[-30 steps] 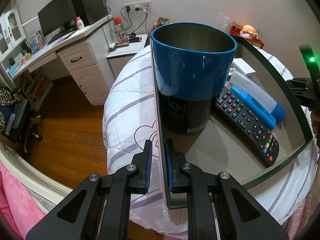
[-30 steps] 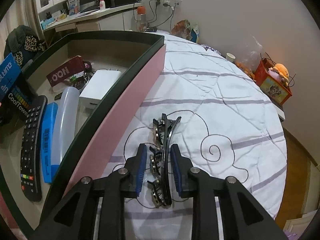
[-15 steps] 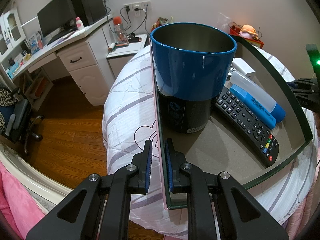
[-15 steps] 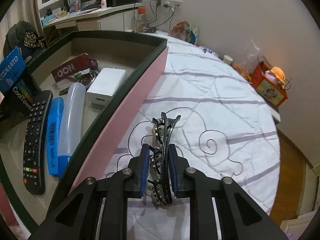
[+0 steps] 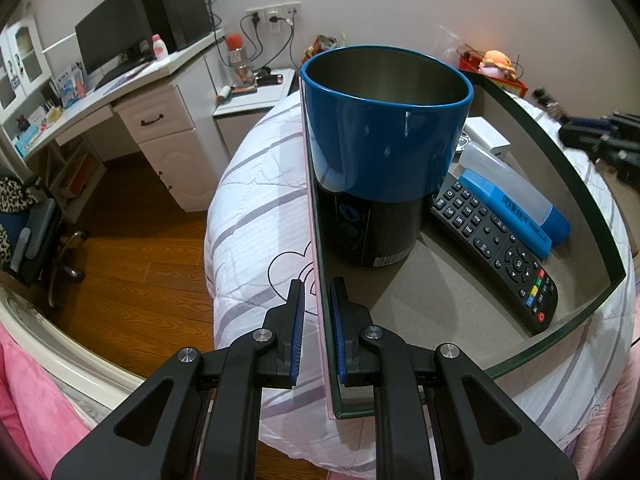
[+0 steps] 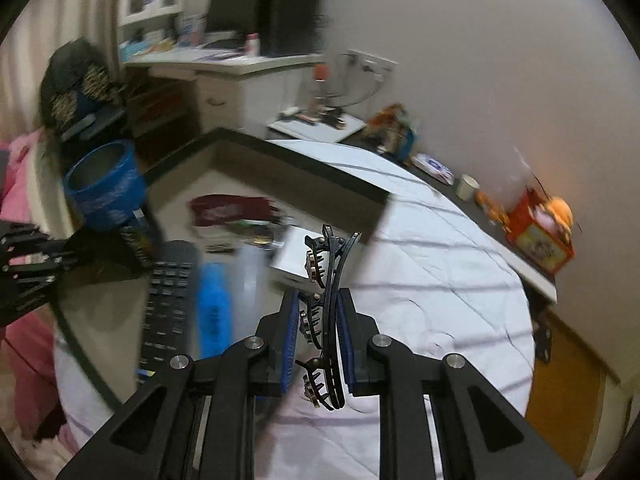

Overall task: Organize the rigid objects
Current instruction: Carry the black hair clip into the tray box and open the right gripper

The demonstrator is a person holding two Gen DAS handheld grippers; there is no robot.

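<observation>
Right gripper: pads clamped on the black hair clip, clip held in the air above the quilt, just beside the tray's pink outer wall. Left gripper: fingers narrow, pinching the tray side wall. Inside the tray: blue cup against the gripped wall, then remote, blue tube, white box further in. Tray sits on a white striped quilt. Beyond the tray: wood floor, white desk with monitor.
</observation>
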